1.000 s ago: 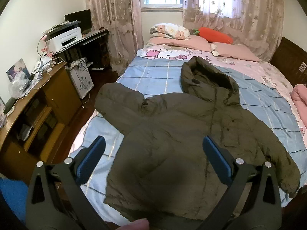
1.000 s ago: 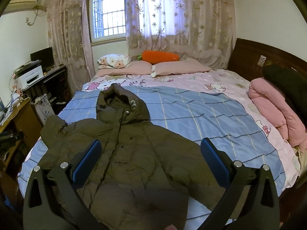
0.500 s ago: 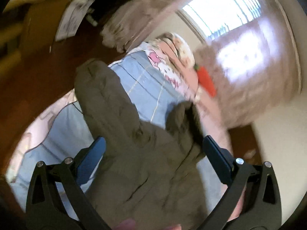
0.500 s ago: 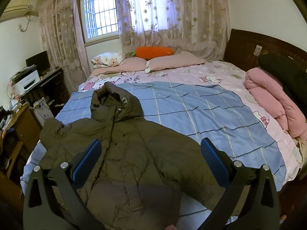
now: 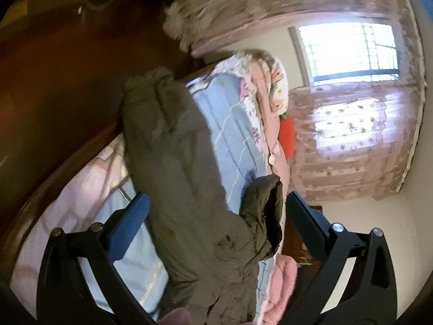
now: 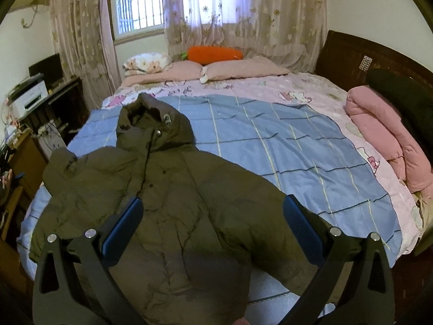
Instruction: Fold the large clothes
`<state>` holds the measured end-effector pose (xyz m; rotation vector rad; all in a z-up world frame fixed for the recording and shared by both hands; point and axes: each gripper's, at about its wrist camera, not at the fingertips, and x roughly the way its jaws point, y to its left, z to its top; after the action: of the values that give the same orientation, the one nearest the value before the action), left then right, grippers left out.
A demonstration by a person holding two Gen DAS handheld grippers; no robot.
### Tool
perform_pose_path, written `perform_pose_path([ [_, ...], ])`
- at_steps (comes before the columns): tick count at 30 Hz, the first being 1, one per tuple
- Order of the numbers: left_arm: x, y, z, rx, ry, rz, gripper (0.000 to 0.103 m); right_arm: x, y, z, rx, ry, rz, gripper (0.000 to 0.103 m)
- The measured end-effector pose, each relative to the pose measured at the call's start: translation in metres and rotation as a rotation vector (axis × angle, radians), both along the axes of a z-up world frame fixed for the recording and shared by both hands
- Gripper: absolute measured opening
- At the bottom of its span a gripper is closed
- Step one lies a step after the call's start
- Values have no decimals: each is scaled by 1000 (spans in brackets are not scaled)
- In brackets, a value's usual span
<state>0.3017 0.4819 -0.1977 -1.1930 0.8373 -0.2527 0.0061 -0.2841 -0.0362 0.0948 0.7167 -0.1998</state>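
An olive-green hooded padded jacket (image 6: pixel 176 203) lies spread front-up on the blue checked bedspread (image 6: pixel 284 149), hood toward the pillows, sleeves out to both sides. My right gripper (image 6: pixel 213 219) is open above the jacket's lower body with nothing between its fingers. The left wrist view is rolled sideways and blurred. There the jacket's sleeve (image 5: pixel 173 146) runs up between the fingers of my left gripper (image 5: pixel 216 216), which is open and holds nothing. The hood (image 5: pixel 265 208) shows beside the right finger.
Pink pillows (image 6: pixel 216 70) and an orange carrot cushion (image 6: pixel 213 52) lie at the head of the bed. A rolled pink quilt (image 6: pixel 387 135) sits on the right by the dark headboard (image 6: pixel 351 57). A desk with a printer (image 6: pixel 29 96) stands left, beside a wooden cabinet (image 6: pixel 21 162).
The left gripper has swung left and rolled sideways, now over the jacket's left sleeve near the bed edge. The right gripper has drifted slightly. Both stay open.
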Motion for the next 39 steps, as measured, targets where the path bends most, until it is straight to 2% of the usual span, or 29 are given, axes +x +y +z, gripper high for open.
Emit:
perform_pose_path([
  [6, 41, 27, -61, -111, 9, 45, 101, 9, 1, -14, -7, 42, -12, 102],
  [11, 77, 34, -89, -139, -6, 42, 101, 19, 18, -16, -8, 42, 22, 102],
  [15, 102, 34, -114, -122, 45, 41, 101, 26, 32, -20, -14, 56, 59, 102],
  [19, 113, 36, -126, -122, 53, 45, 101, 30, 40, -27, -6, 79, 79, 102],
  [24, 124, 38, -127, -117, 37, 42, 100, 30, 46, -31, -1, 90, 88, 102],
  [25, 128, 34, -125, -101, 37, 32, 97, 31, 46, -32, -1, 88, 87, 102],
  [27, 133, 27, -125, -59, 53, 5, 78, 31, 47, -32, -1, 85, 87, 102],
  [28, 135, 23, -126, -29, 71, 0, 45, 31, 47, -32, -1, 85, 87, 102],
  [29, 138, 17, -127, 0, 89, -1, 25, 31, 48, -31, -1, 83, 87, 102],
  [31, 138, 12, -123, 9, 46, 16, 12, 29, 48, -31, -7, 77, 87, 102],
  [34, 137, 6, -111, 107, 19, 8, 6, 28, 46, -31, -3, 81, 83, 102],
  [39, 130, -1, -66, 309, -72, 19, 4, 25, 41, -28, 7, 80, 78, 102],
])
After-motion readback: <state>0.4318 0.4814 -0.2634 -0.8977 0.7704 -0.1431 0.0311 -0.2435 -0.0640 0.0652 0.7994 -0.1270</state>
